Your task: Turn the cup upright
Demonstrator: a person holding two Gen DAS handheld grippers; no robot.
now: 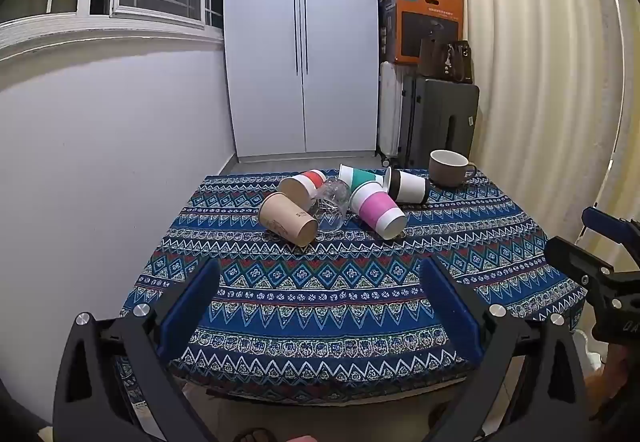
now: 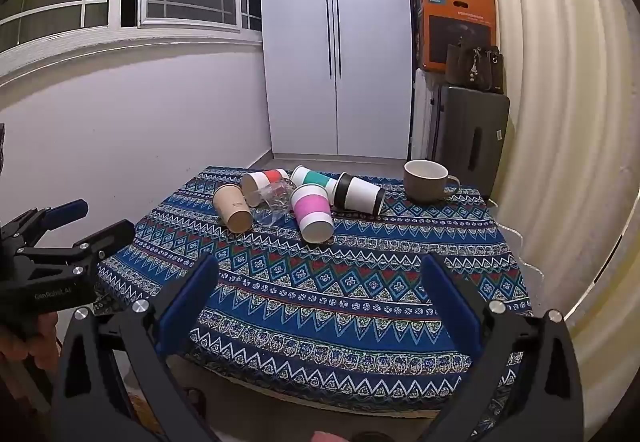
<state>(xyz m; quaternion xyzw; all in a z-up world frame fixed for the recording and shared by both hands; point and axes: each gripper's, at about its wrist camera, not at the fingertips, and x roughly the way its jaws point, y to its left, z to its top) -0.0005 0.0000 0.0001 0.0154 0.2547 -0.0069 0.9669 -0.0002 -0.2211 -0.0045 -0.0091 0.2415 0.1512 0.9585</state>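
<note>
The cups [image 1: 332,202] are heaped on their sides at the table's [image 1: 320,306] far end. Both grippers, left [image 1: 320,274] and right [image 2: 320,270], are held back with fingers apart, seemingly ready for a reach.

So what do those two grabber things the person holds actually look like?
Both the left gripper and the right gripper are matte black frames with silver screws, each ending in two flat fingers faced with blue pads. White lettering marks the body. No cables or sleeves are visible.
</note>
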